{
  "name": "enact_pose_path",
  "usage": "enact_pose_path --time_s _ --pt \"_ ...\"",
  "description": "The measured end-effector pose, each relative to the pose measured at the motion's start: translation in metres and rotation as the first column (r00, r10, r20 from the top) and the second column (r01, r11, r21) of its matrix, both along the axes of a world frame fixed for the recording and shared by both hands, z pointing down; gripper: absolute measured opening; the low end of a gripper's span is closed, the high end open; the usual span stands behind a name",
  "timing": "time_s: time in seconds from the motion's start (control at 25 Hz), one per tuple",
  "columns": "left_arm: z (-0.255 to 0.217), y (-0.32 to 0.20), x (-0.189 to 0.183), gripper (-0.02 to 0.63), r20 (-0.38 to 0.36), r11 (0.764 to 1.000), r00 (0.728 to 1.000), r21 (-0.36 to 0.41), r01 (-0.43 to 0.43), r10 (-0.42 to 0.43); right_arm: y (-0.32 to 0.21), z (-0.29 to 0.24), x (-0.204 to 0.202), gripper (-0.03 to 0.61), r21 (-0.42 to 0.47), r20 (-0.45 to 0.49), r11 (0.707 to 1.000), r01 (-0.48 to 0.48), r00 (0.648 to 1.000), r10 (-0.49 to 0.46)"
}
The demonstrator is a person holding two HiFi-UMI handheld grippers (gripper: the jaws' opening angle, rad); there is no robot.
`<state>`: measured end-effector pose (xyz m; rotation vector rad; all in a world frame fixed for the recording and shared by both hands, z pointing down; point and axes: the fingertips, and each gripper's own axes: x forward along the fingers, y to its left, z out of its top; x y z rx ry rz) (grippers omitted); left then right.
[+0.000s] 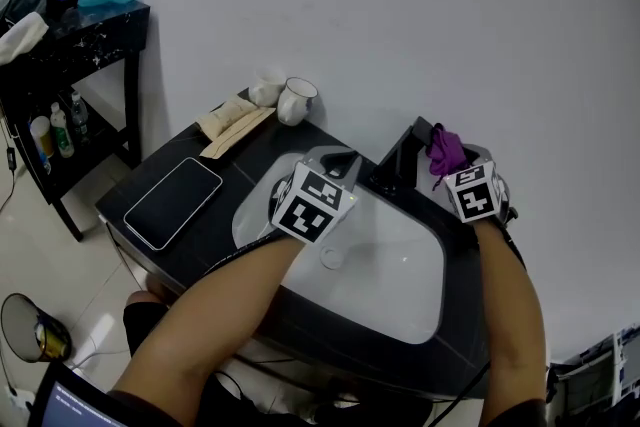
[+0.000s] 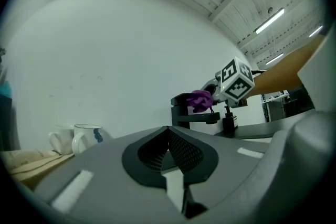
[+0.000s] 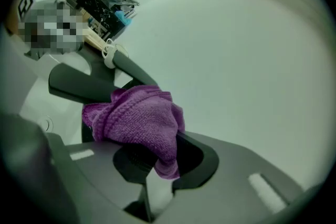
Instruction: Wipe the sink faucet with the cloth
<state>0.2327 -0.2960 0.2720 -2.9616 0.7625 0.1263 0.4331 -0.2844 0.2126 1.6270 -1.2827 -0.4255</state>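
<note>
The right tool [image 3: 156, 168] is clamped on a purple cloth [image 3: 137, 115], which bunches out ahead of the jaws with one corner hanging down between them. In the head view the cloth sits at the top of the black faucet [image 1: 398, 165], at its back end near the wall, and in the left gripper view the bunch rests on the faucet's upper part, so cloth and faucet appear to touch. The faucet stands at the back rim of the white sink [image 1: 400, 265], its spout reaching forward over the basin. The left tool [image 2: 169, 153] has its jaws together with nothing between them; it is held over the back left part of the sink, just beside the faucet and apart from it, pointing toward the wall. Both forearms reach in from the lower edge of the head view, one to each side of the basin. The sink is set into a dark tabletop [image 1: 215, 240]. On the tabletop left of the sink lies a flat dark tablet [image 1: 172, 202], screen up. Behind it, near the wall, a folded beige towel [image 1: 232, 125] lies just beside two white mugs [image 1: 297, 100], which stand close together at the back corner. Farther left, well apart from the tabletop, stands a black shelf [image 1: 100, 25] with a blue bundle on top and some bottles [image 1: 58, 130] on its lower level.
</note>
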Motion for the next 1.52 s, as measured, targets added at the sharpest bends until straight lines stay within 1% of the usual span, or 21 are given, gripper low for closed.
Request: enact_pose_path --time_s 0.16,0.32,0.44,0.52,0.64,0.72,0.76,0.8,0.84,0.88,0.92,1.0,1.08,1.12,1.16,1.2,1.28,1.32,1.4,1.44,1.52 --pt "-0.001 0.002 0.002 0.018 0.001 1.0 1.0 0.006 -0.008 0.008 -0.002 0.049 0.001 0.064 -0.098 -0.035 0.995 0.012 0.999 -0.016" --pt "-0.001 0.002 0.001 0.017 0.003 1.0 1.0 0.006 -0.006 0.006 0.001 0.094 -0.008 0.064 -0.189 -0.065 0.981 0.035 0.997 -0.048" --pt "0.0 0.002 0.001 0.018 0.004 1.0 1.0 0.004 -0.004 0.004 0.004 0.113 -0.01 0.064 -0.214 -0.06 0.976 0.04 0.997 -0.053" --pt "0.0 0.001 0.001 0.018 0.003 1.0 1.0 0.006 -0.002 0.002 0.007 0.116 -0.009 0.064 -0.206 -0.038 0.978 0.039 0.998 -0.048" --pt "-0.001 0.001 0.001 0.018 -0.003 1.0 1.0 0.007 -0.003 0.003 0.019 0.109 -0.022 0.064 -0.139 0.065 0.988 0.063 0.996 -0.054" --pt "-0.002 0.0 0.0 0.018 -0.01 1.0 1.0 0.007 0.002 -0.002 0.032 0.102 -0.039 0.066 -0.06 0.186 0.994 0.09 0.98 -0.078" --pt "-0.004 0.0 -0.002 0.018 -0.014 1.0 1.0 0.008 0.008 -0.008 0.039 0.101 -0.047 0.066 -0.018 0.261 0.995 0.099 0.961 -0.091" --pt "-0.006 -0.001 -0.004 0.018 -0.021 1.0 1.0 0.008 0.016 -0.015 0.046 0.102 -0.055 0.066 0.02 0.346 0.995 0.1 0.933 -0.101" --pt "-0.008 -0.003 -0.006 0.018 -0.031 1.0 0.999 0.008 0.024 -0.024 0.053 0.105 -0.063 0.066 0.054 0.441 0.994 0.094 0.891 -0.108" --pt "-0.009 -0.004 -0.009 0.018 -0.043 0.999 0.998 0.005 0.035 -0.034 0.058 0.109 -0.072 0.066 0.086 0.542 0.993 0.079 0.832 -0.113" --pt "-0.011 -0.007 -0.012 0.018 -0.057 0.999 0.997 0.001 0.047 -0.047 0.061 0.114 -0.082 0.066 0.115 0.643 0.992 0.059 0.756 -0.119" --pt "-0.015 -0.013 -0.021 0.018 -0.086 0.997 0.993 -0.01 0.078 -0.079 0.06 0.124 -0.104 0.066 0.162 0.809 0.987 0.003 0.573 -0.134" --pt "-0.021 -0.02 -0.034 0.018 -0.122 0.992 0.985 -0.014 0.122 -0.123 0.049 0.135 -0.123 0.066 0.188 0.911 0.98 -0.067 0.384 -0.148" --pt "-0.025 -0.024 -0.042 0.018 -0.141 0.989 0.979 -0.013 0.148 -0.149 0.04 0.14 -0.133 0.064 0.194 0.94 0.976 -0.101 0.303 -0.156" --pt "-0.029 -0.028 -0.051 0.018 -0.163 0.984 0.971 -0.014 0.175 -0.175 0.03 0.144 -0.143 0.064 0.198 0.957 0.972 -0.13 0.239 -0.163" --pt "-0.033 -0.032 -0.06 0.018 -0.189 0.98 0.961 -0.023 0.2 -0.201 0.018 0.145 -0.153 0.064 0.203 0.966 0.967 -0.155 0.191 -0.172" --pt "-0.039 -0.041 -0.078 0.018 -0.246 0.969 0.938 -0.061 0.238 -0.246 -0.003 0.136 -0.167 0.064 0.237 0.968 0.947 -0.215 0.132 -0.213" --pt "-0.04 -0.046 -0.086 0.018 -0.271 0.964 0.925 -0.086 0.251 -0.265 -0.012 0.127 -0.17 0.063 0.268 0.963 0.929 -0.256 0.111 -0.247" --pt "-0.042 -0.052 -0.1 0.018 -0.314 0.954 0.902 -0.133 0.268 -0.297 -0.026 0.104 -0.17 0.063 0.332 0.942 0.877 -0.348 0.076 -0.327" --pt "-0.042 -0.055 -0.106 0.018 -0.331 0.949 0.89 -0.15 0.277 -0.312 -0.032 0.092 -0.168 0.063 0.36 0.929 0.847 -0.392 0.067 -0.364" --pt "-0.045 -0.059 -0.117 0.018 -0.357 0.939 0.869 -0.164 0.303 -0.343 -0.044 0.068 -0.162 0.063 0.409 0.902 0.785 -0.466 0.074 -0.426"
